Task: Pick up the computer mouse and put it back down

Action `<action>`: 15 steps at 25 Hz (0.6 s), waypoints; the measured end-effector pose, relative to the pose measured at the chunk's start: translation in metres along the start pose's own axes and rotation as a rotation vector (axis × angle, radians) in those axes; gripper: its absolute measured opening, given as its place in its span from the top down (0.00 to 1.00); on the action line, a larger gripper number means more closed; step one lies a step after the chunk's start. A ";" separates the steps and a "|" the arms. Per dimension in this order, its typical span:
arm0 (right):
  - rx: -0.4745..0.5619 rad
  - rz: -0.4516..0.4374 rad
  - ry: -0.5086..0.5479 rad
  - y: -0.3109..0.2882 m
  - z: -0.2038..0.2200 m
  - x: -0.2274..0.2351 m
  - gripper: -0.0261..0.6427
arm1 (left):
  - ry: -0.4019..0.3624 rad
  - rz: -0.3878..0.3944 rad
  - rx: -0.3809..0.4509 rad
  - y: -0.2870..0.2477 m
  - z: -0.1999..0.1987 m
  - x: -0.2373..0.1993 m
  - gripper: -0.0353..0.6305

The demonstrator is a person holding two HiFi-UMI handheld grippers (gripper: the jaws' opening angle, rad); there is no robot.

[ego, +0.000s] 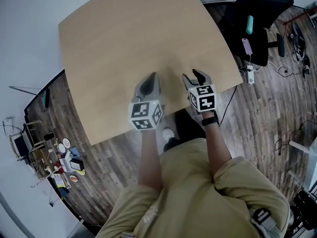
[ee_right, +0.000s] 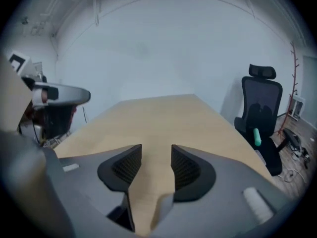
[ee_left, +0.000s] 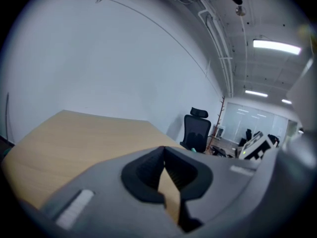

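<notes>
I'm holding my left gripper (ego: 148,82) pinched together on nothing at the table's (ego: 124,38) 6 o'clock edge, and my right gripper (ego: 193,77) at 5 o'clock is standing apart, empty. I'm seeing no computer mouse in any view, so reaching now I'm likely risking a clamp on bare wood.

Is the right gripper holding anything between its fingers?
No, the right gripper has its fingers apart, with only bare table showing between them.
</notes>
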State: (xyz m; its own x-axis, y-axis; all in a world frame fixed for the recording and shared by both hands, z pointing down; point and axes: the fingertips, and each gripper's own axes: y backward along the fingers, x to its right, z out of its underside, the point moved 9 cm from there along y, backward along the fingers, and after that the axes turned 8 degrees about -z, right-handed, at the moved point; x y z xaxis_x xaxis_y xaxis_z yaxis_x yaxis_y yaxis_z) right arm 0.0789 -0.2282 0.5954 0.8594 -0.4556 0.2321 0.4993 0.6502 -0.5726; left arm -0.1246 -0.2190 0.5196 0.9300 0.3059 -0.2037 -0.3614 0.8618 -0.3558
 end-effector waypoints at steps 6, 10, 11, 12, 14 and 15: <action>0.269 -0.077 0.106 0.037 -0.081 -0.048 0.87 | -0.018 -0.028 0.107 0.024 -0.040 -0.004 0.95; 0.385 -0.080 0.172 0.060 -0.115 -0.074 0.95 | -0.019 -0.058 0.179 0.043 -0.067 -0.009 0.95; 0.406 -0.080 0.183 0.065 -0.121 -0.080 0.95 | -0.024 -0.064 0.197 0.050 -0.073 -0.011 0.95; 0.423 -0.082 0.193 0.070 -0.126 -0.086 0.95 | -0.030 -0.069 0.216 0.056 -0.079 -0.011 0.95; 0.451 -0.089 0.219 0.079 -0.133 -0.097 0.95 | -0.046 -0.081 0.253 0.070 -0.089 -0.012 0.95; 0.463 -0.092 0.232 0.083 -0.137 -0.102 0.95 | -0.055 -0.088 0.272 0.077 -0.093 -0.013 0.95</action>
State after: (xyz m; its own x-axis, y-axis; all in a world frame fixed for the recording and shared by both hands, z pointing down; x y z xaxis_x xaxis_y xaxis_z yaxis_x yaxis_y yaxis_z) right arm 0.0178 -0.2106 0.4164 0.7890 -0.6120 0.0545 0.6129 0.7780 -0.1380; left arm -0.1708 -0.1940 0.4096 0.9619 0.2404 -0.1303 -0.2550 0.9606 -0.1105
